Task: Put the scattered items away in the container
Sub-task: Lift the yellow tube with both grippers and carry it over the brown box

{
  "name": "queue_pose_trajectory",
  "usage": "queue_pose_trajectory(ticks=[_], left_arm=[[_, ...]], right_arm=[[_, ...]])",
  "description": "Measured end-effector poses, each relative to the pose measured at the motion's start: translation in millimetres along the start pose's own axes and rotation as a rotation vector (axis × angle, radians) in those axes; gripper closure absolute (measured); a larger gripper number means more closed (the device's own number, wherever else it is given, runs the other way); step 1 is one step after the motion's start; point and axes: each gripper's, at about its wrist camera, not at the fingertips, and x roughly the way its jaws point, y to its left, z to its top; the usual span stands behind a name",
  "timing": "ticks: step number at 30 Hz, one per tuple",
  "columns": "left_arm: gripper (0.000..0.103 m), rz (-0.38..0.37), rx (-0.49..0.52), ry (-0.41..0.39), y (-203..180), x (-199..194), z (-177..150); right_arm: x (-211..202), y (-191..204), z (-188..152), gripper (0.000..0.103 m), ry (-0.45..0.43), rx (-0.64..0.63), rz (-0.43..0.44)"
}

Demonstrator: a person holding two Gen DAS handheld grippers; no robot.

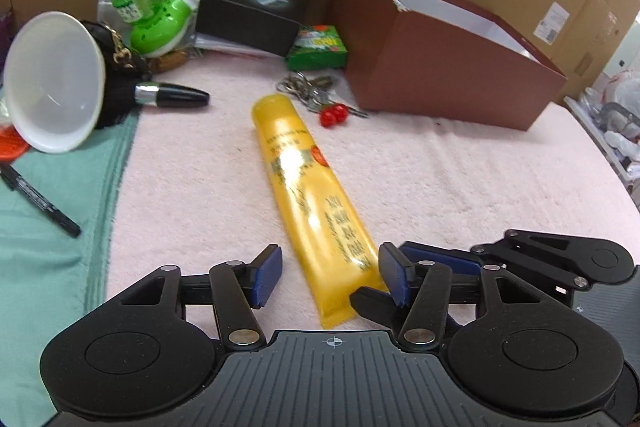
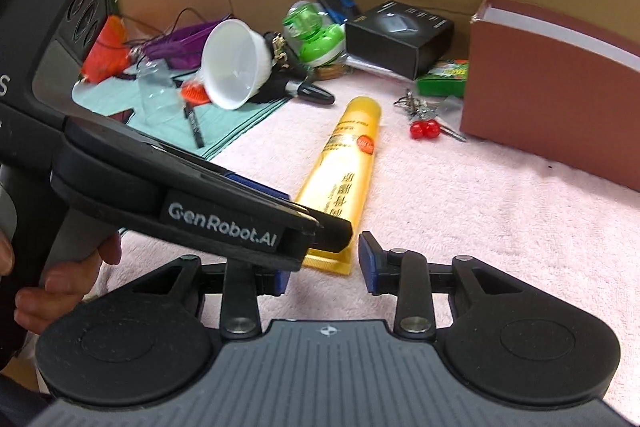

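While the brown box (image 1: 448, 67) shows only white lining, both grippers' fingers gape, tube (image 1: 308, 195) btwn left's.

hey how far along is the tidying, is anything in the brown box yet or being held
Nothing visibly done: only white inner walls of the open brown cardboard box show; its floor is hidden. In hand: nothing. The left gripper and right gripper are both open, empty, near the crimped end of the long yellow plastic tube. Left: that tube, the key bunch with red cherry charm, and the clutter around the white plastic funnel.
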Motion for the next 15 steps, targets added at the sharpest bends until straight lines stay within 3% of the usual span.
queue_pose_trajectory(ticks=[2, 6, 15], left_arm=[[0.026, 0.021, -0.014, -0.013, 6, -1, 6], [0.026, 0.021, -0.029, -0.02, 16, 3, 22], [0.04, -0.013, 0.001, 0.017, 14, 30, 43]], right_arm=[[4, 0, 3, 0.059, -0.008, 0.004, -0.003], [13, -2, 8, 0.057, -0.017, 0.014, -0.015], [34, -8, 22, 0.056, -0.025, 0.039, -0.021]])
